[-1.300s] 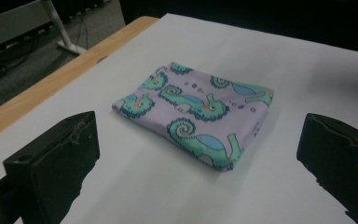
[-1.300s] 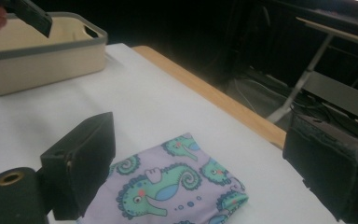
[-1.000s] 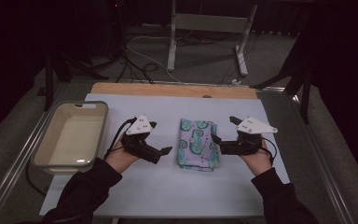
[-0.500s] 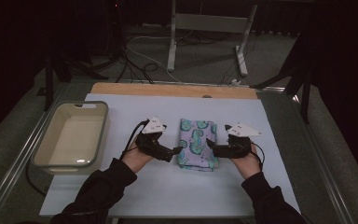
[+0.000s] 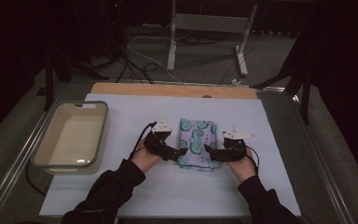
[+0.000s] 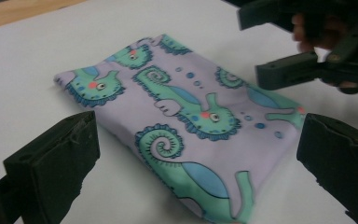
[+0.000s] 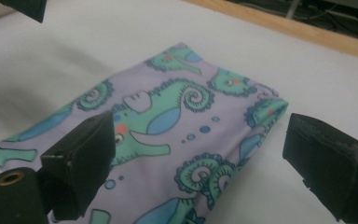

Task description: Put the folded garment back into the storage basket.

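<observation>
Evidently a two-sided pickup is being set up: the folded seahorse-print cloth (image 5: 197, 143) lies flat at the middle of the white bench (image 5: 168, 196), and the left claw (image 5: 182, 152) and right claw (image 5: 208, 150) flank its near corners from opposite sides. Both claws stand wide open and hold nothing, jaws straddling the cloth's edges, probably so each can pinch a corner. The beige bin (image 5: 70, 135) waits well apart at the left.
</observation>
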